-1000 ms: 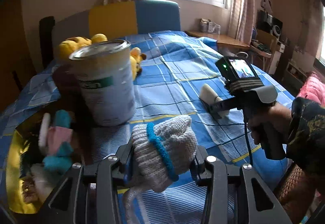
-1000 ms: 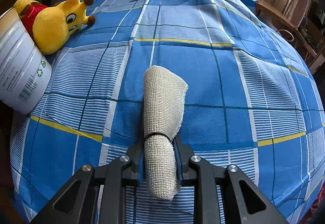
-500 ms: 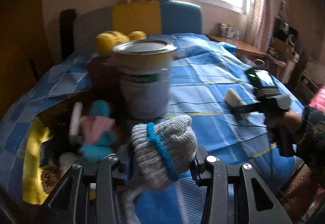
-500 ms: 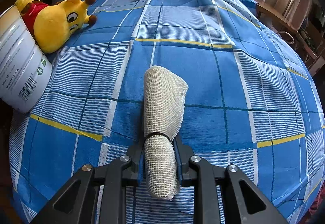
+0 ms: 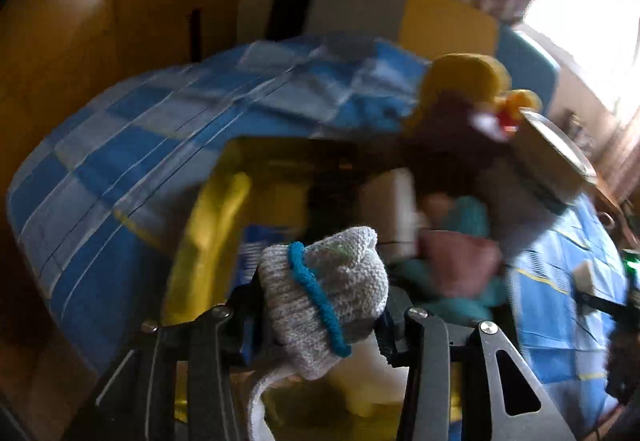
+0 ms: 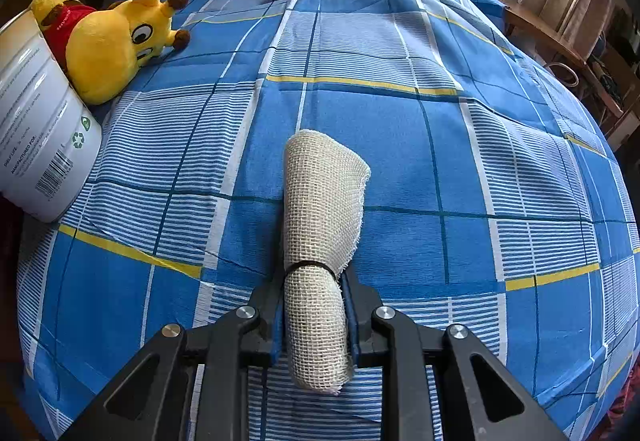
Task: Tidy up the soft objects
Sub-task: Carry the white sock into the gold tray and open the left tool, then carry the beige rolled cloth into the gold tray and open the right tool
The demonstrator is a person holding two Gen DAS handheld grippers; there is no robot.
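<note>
My left gripper point(image 5: 316, 305) is shut on a grey knitted hat with a blue band point(image 5: 324, 289) and holds it over a yellow box point(image 5: 208, 225) that has several soft items in it, among them a pink and teal knit piece point(image 5: 460, 257). The left view is blurred. My right gripper point(image 6: 314, 305) is shut on a rolled beige mesh cloth point(image 6: 320, 209) tied with a black band, just above the blue checked bedspread point(image 6: 400, 129).
A white tin can point(image 6: 36, 129) stands at the left of the bed, also seen in the left wrist view point(image 5: 552, 161). A yellow plush toy point(image 6: 108, 41) lies behind it. A headboard and wooden wardrobe point(image 5: 80, 21) are beyond the box.
My left gripper has swung left with the hat, from beside the can to over the yellow box. The right gripper and its cloth roll have stayed still.
</note>
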